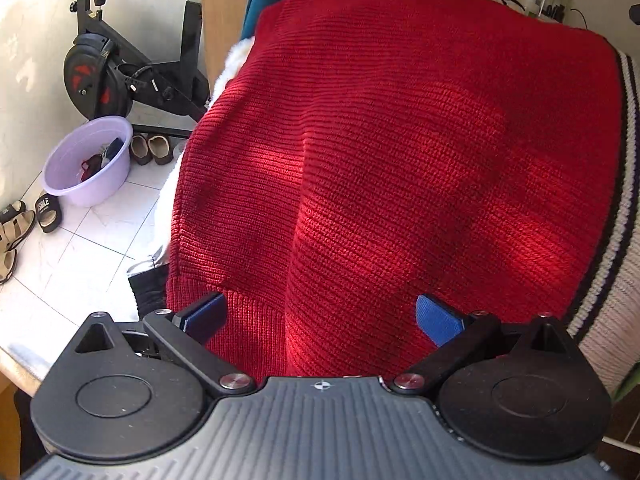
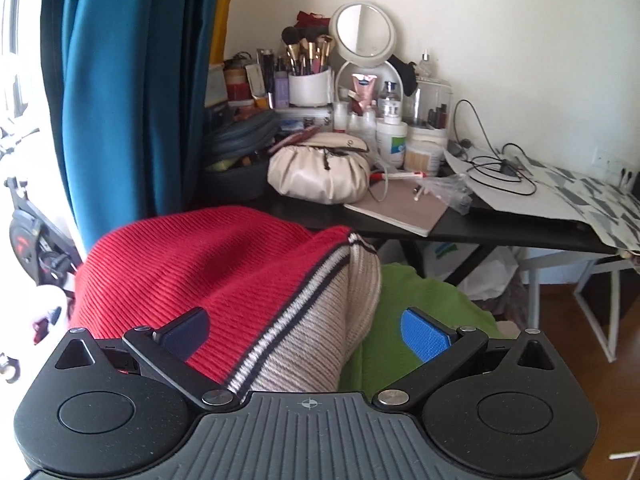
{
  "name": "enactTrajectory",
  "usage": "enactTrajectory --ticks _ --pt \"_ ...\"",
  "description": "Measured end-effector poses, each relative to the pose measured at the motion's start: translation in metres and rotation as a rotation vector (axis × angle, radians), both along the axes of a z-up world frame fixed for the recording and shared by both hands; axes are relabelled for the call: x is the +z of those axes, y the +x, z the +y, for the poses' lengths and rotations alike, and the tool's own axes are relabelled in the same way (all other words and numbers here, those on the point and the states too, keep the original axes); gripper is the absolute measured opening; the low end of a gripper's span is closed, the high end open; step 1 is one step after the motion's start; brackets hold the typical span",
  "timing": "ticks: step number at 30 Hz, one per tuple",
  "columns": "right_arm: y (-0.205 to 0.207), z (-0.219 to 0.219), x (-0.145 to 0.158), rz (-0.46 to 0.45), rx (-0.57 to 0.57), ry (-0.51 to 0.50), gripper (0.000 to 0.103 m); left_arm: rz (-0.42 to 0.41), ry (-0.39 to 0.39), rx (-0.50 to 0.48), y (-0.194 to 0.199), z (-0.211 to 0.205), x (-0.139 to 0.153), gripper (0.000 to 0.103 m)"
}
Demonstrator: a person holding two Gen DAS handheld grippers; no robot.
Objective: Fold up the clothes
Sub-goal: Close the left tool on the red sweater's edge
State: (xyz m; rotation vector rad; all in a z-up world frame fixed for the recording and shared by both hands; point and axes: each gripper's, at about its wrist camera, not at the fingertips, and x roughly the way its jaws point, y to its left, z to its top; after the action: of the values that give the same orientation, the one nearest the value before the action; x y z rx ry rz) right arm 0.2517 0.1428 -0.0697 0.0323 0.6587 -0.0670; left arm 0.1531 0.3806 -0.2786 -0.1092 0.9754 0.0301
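Observation:
A red knitted sweater (image 1: pixel 400 152) with a beige part and a navy-and-white striped band (image 1: pixel 624 184) lies spread over a pile, filling the left wrist view. My left gripper (image 1: pixel 320 318) hangs open over its near hem, blue pads wide apart, nothing between them. In the right wrist view the same sweater (image 2: pixel 208 264) is humped up, its striped band (image 2: pixel 288 312) running toward the camera, beige knit (image 2: pixel 320 340) beside it. My right gripper (image 2: pixel 306 334) is open, straddling the band and beige part. A green cloth (image 2: pixel 424 300) lies under the sweater's right side.
A black desk (image 2: pixel 500 232) crowded with cosmetics, a mirror (image 2: pixel 362 32), a cream pouch (image 2: pixel 320 176) and cables stands behind. A teal curtain (image 2: pixel 132 92) hangs at left. On the tiled floor are an exercise bike (image 1: pixel 120 68), a lilac basin (image 1: pixel 88 160) and slippers (image 1: pixel 150 148).

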Motion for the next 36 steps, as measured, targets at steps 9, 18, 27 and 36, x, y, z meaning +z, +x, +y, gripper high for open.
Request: enactTrajectory --ticks 9,18,27,36 --pt "-0.002 -0.019 -0.005 0.022 -0.107 -0.091 0.102 0.011 -0.216 -0.016 0.012 0.019 -0.034 0.071" --pt "-0.003 -0.021 -0.003 0.01 -0.115 -0.055 0.102 -0.021 -0.235 -0.056 -0.006 0.024 0.018 0.013" --pt "-0.005 -0.034 0.003 -0.011 -0.109 0.049 0.102 -0.27 -0.263 0.098 -0.049 0.049 0.138 0.011" --pt "-0.028 -0.076 0.023 -0.124 -0.07 0.103 0.102 -0.459 -0.339 -0.161 -0.011 -0.067 0.218 0.011"
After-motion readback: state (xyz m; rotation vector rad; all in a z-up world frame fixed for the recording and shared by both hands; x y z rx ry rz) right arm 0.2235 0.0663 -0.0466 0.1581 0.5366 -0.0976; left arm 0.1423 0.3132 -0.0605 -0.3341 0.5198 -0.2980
